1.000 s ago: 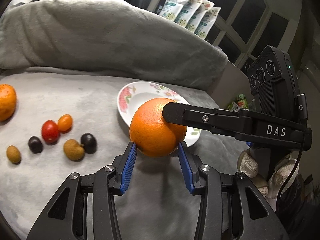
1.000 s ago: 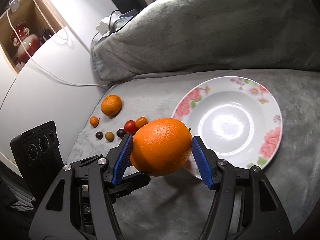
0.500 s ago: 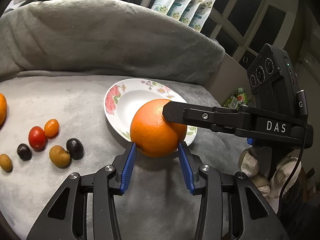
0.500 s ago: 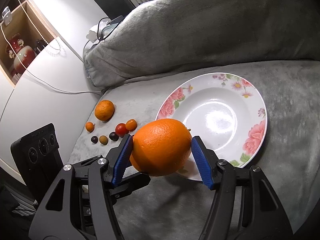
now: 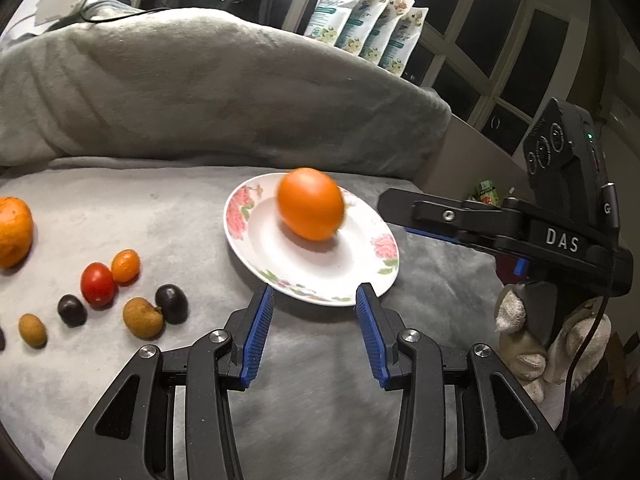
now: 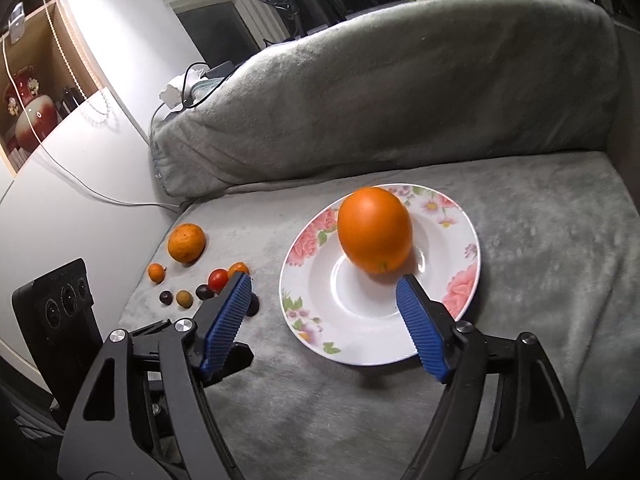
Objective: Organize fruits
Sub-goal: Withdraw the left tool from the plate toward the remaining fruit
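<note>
Large orange (image 6: 375, 234) on the floral plate (image 6: 460, 292), blurred in the left wrist view (image 5: 311, 203), toward the plate's far side. Free of both grippers. Right gripper (image 6: 323, 284) spread wide, nothing between the blue pads (image 6: 420, 320); right pad over the plate's near part with its tip just short of the orange's lower edge, left pad off the plate's left rim, above the small fruits. Left gripper (image 5: 315, 293) likewise gaping and empty, tips at the plate's near rim (image 5: 320, 300), orange well beyond them across the plate. Right gripper's black arm marked DAS (image 5: 520, 232) seen to the right of the plate, apart from the orange.

Plate resting on a grey blanket-covered surface (image 6: 540, 280), grey cushion (image 6: 400, 92) behind the plate. Left of the plate, on the blanket: a mandarin (image 6: 186, 242), a red tomato (image 5: 98, 284) touching a small orange tomato (image 5: 125, 265), two dark grapes (image 5: 171, 304) (image 5: 72, 310), two brown longan-like fruits (image 5: 143, 317) (image 5: 32, 330), and a further small orange fruit (image 6: 156, 272) nearest the mandarin. Row of flowered pouches (image 5: 368, 28) behind the cushion.
</note>
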`<state>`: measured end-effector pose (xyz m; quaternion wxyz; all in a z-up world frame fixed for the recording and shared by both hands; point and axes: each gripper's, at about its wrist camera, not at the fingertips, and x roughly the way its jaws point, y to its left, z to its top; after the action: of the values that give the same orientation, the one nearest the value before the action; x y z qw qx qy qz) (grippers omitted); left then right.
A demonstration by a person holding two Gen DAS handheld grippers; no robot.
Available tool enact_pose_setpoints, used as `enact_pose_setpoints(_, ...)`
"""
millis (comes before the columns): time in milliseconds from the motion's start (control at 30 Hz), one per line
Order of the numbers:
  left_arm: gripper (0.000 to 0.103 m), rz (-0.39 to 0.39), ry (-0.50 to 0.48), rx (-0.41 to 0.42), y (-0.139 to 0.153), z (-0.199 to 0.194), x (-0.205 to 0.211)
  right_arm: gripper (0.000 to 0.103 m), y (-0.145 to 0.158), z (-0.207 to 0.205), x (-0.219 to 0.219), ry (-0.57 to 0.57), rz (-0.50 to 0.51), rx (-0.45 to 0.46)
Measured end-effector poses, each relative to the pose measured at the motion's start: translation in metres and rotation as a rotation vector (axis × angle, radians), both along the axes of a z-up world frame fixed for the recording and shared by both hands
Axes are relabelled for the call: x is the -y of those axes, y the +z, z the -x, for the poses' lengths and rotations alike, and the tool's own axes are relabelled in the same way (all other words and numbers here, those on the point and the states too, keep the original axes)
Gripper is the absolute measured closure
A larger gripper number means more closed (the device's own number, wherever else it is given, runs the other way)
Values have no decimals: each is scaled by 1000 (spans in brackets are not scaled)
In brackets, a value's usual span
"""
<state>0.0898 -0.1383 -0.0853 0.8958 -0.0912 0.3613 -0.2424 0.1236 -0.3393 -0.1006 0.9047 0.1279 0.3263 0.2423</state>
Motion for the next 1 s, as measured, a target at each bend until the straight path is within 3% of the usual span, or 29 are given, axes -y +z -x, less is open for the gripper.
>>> enact_pose_setpoints(167, 61, -5, 14, 8, 1, 5, -5, 16, 6, 8, -1, -20, 23, 38)
enact_pose_setpoints(300, 46, -2, 33, 24, 3, 11, -14, 16, 9, 12, -9, -9, 45, 55)
enact_pose_setpoints(700, 43, 23, 127, 81, 5, 23, -56, 16, 13, 18, -37, 42, 85, 98)
enact_pose_setpoints(1000, 40, 14, 218, 36, -9, 31, -103, 16, 11, 16, -68, 103, 135, 115)
